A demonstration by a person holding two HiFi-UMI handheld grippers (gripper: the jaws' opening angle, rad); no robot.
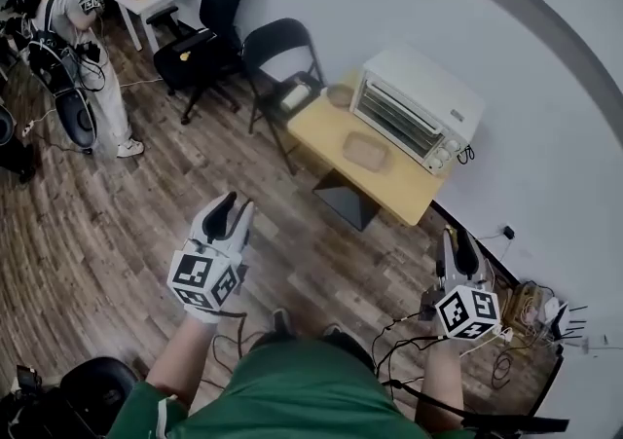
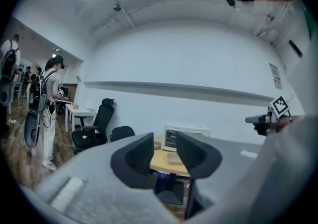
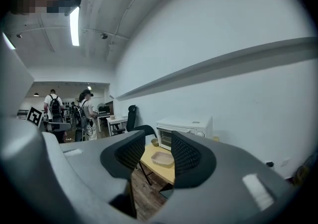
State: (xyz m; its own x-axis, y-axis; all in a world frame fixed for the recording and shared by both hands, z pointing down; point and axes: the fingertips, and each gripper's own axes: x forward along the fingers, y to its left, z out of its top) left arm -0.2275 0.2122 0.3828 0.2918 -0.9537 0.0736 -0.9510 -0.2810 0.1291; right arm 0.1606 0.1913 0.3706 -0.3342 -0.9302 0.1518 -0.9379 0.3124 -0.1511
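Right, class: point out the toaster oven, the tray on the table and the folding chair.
toaster oven (image 1: 397, 121): head view, on its glass door.
tray (image 1: 365, 150): head view, on its middle.
folding chair (image 1: 279, 39): head view, on its backrest.

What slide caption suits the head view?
Open, empty left gripper and right gripper above a brown wooden floor, facing a light wooden table with a white toaster oven and a beige tray.

Matt wooden table (image 1: 409, 196) (glossy oven (image 1: 419, 106))
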